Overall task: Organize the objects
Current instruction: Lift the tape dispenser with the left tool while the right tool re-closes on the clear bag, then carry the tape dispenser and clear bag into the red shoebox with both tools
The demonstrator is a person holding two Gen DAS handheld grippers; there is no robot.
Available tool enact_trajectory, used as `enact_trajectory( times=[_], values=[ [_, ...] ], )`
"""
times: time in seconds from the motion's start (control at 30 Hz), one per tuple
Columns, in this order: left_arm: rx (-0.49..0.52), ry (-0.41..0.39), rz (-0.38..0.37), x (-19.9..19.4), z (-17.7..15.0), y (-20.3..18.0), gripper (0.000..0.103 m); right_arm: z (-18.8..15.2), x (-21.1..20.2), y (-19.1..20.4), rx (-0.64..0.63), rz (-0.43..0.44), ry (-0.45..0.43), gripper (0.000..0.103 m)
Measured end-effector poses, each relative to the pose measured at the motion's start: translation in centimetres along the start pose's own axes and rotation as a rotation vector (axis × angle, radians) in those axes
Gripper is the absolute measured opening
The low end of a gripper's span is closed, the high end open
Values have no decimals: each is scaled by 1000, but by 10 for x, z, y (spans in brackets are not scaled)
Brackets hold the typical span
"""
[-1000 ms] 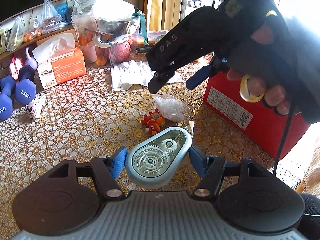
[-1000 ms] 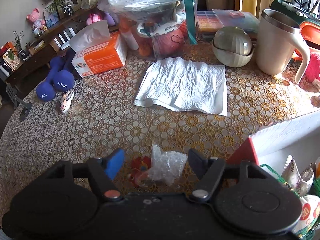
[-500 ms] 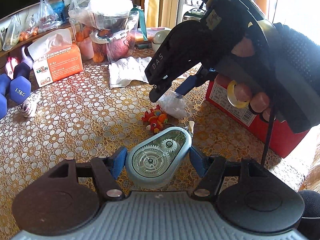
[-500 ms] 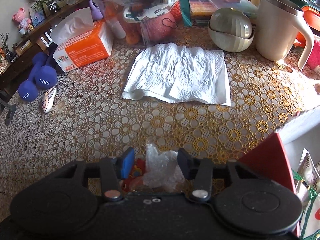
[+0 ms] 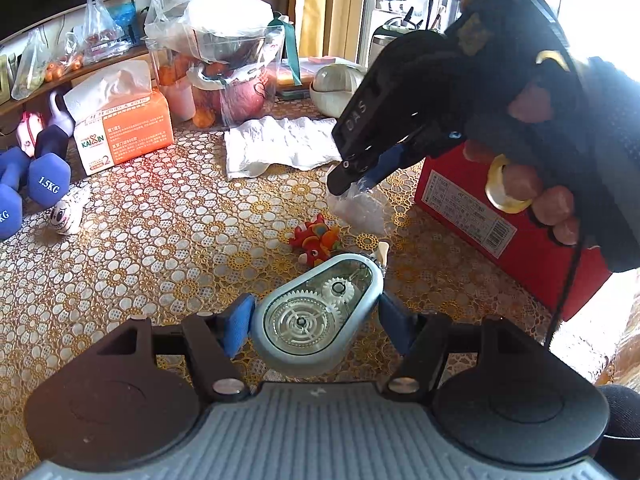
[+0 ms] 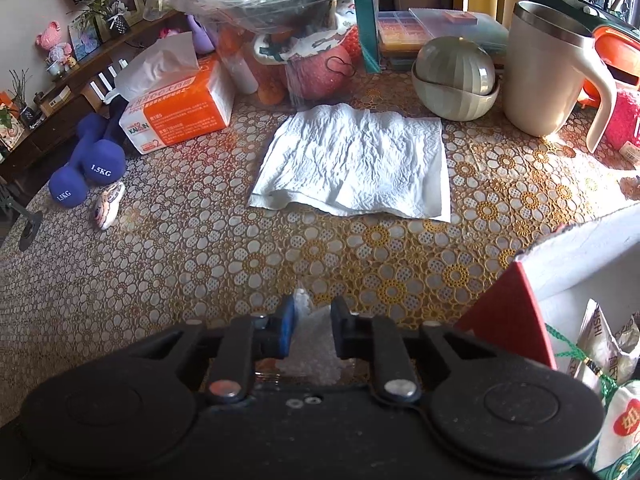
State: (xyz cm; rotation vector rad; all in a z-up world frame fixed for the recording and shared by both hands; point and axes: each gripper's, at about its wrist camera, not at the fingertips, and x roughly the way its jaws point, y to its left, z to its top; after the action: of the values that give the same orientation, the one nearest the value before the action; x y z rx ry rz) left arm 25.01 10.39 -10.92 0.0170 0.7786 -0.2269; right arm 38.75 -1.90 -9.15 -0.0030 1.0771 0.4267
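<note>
My left gripper (image 5: 316,320) is shut on a light-blue tape dispenser (image 5: 316,320) with clear gear wheels, held just above the patterned tablecloth (image 5: 160,240). Ahead of it lies a small red-orange toy (image 5: 316,240). Beyond the toy, my right gripper (image 5: 352,178) points steeply down, and its jaws are closing on a crumpled clear plastic wrapper (image 5: 360,208). In the right wrist view the wrapper (image 6: 310,356) fills the narrow gap between the pads of the right gripper (image 6: 313,328), which press on it. A person's hand (image 5: 532,196) with a ring holds that gripper.
A red box (image 5: 480,216) stands on the right, its corner (image 6: 508,320) close beside my right gripper. Farther back lie a white paper towel (image 6: 356,164), an orange tissue box (image 6: 180,116), blue dumbbells (image 6: 92,172), a bowl (image 6: 456,80) and a cream mug (image 6: 544,72).
My right gripper has come down over the plastic wrapper and its jaws have narrowed from wide apart to pinching it. The left gripper and the dispenser have not moved.
</note>
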Motion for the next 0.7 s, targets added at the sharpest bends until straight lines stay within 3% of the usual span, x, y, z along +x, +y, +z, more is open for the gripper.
enact_trajectory(
  times=[0.4,0.7],
  values=[
    [4,-18,35,-43,20,-22,68,-12,-81,-7,-26,98,-85,18],
    [0,-32,33,-78,42,-56,68,-35,-148,-36,-14,135,-157,18]
  ],
)
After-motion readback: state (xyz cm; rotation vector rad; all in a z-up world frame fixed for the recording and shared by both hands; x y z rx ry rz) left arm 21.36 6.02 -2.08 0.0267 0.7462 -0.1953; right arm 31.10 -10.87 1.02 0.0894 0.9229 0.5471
